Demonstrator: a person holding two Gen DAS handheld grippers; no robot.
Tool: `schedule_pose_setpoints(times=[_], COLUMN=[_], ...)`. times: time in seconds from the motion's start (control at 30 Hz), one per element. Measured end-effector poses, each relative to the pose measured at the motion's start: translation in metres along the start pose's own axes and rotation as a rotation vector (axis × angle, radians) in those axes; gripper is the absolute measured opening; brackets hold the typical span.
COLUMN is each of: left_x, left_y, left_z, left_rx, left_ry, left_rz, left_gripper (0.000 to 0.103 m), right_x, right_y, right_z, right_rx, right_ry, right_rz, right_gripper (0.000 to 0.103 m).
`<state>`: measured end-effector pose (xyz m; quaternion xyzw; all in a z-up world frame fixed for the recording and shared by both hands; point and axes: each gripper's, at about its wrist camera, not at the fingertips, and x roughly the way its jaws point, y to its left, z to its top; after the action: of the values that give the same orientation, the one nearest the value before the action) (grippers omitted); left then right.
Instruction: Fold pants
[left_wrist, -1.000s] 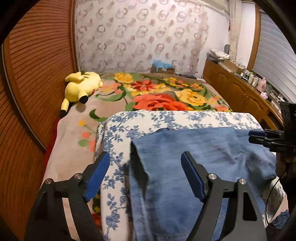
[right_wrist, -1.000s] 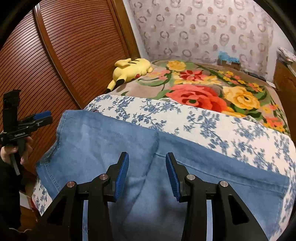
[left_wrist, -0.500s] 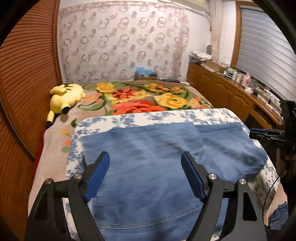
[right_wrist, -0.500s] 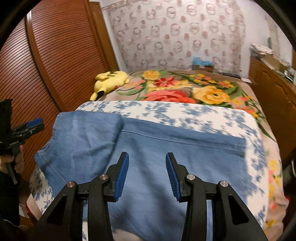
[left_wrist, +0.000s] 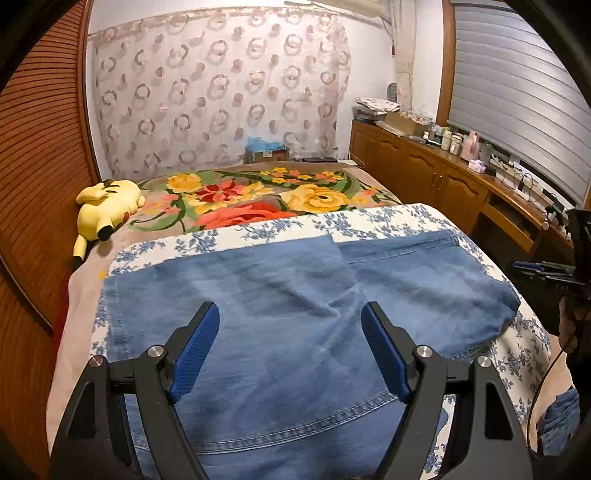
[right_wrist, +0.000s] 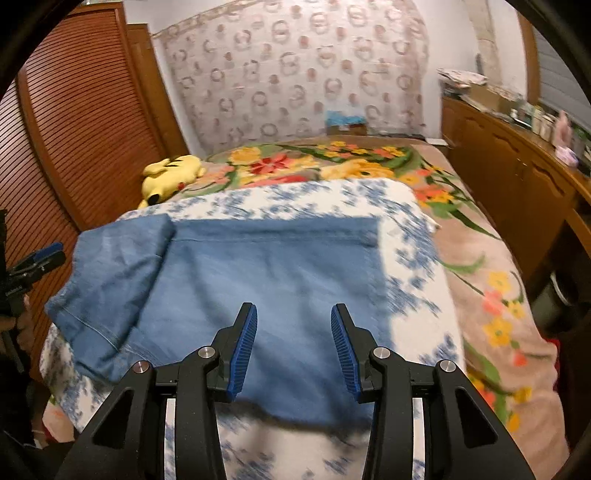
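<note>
Blue denim pants (left_wrist: 280, 314) lie folded flat on a blue-flowered white cloth (left_wrist: 369, 221) at the foot of the bed; they also show in the right wrist view (right_wrist: 258, 273). One end is doubled over on the far side (right_wrist: 110, 266). My left gripper (left_wrist: 290, 347) is open and empty, held above the pants. My right gripper (right_wrist: 293, 347) is open and empty, above the near edge of the pants. Each gripper shows at the edge of the other's view, the right one (left_wrist: 546, 271) and the left one (right_wrist: 33, 264).
A floral blanket (left_wrist: 258, 199) covers the bed beyond the cloth. A yellow plush toy (left_wrist: 107, 206) lies at the left edge by the slatted wooden wardrobe (left_wrist: 33, 166). A wooden cabinet (left_wrist: 424, 177) with small items runs along the right. A curtain (left_wrist: 221, 92) hangs behind.
Both grippers have pulled back and risen from the pants, so more of the bed shows. The pants lie flat and have not moved. The right wrist view is blurred from motion.
</note>
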<state>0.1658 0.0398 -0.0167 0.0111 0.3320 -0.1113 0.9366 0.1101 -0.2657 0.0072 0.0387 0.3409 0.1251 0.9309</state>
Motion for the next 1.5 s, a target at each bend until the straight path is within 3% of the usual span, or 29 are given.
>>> schedule_pose_setpoints(times=[0.13, 0.2, 0.37, 0.63, 0.93, 1.1, 1.2, 1.33, 1.5], left_x=[0.009, 0.016, 0.032, 0.047, 0.04, 0.04, 0.039, 0.035, 0.024], left_y=[-0.011, -0.02, -0.041, -0.052, -0.054, -0.054, -0.053, -0.05, -0.044], left_z=[-0.006, -0.012, -0.029, -0.055, -0.069, -0.068, -0.068, -0.067, -0.059], left_rx=[-0.004, 0.001, 0.027, 0.03, 0.033, 0.026, 0.025, 0.007, -0.01], left_ry=[0.024, 0.044, 0.106, 0.198, 0.196, 0.192, 0.191, 0.184, 0.147], left_rz=[-0.024, -0.039, -0.068, -0.084, -0.096, -0.097, -0.098, -0.101, -0.077], left_gripper=[0.08, 0.08, 0.08, 0.08, 0.08, 0.08, 0.08, 0.08, 0.08], right_x=[-0.006, -0.008, -0.004, 0.005, 0.006, 0.005, 0.002, -0.033, -0.048], right_y=[-0.013, -0.016, -0.018, -0.014, -0.01, -0.007, -0.013, -0.023, -0.019], right_z=[-0.014, -0.02, -0.028, -0.032, -0.031, -0.034, -0.036, -0.029, -0.019], right_rx=[0.031, 0.025, 0.03, 0.034, -0.012, -0.043, -0.017, 0.072, 0.064], right_ry=[0.008, 0.0, 0.043, 0.095, 0.104, 0.102, 0.077, -0.06, -0.097], right_rz=[-0.012, -0.044, -0.103, -0.086, -0.114, -0.125, -0.111, -0.066, -0.045], right_gripper=[0.044, 0.052, 0.053, 0.053, 0.053, 0.018, 0.015, 0.014, 0.014])
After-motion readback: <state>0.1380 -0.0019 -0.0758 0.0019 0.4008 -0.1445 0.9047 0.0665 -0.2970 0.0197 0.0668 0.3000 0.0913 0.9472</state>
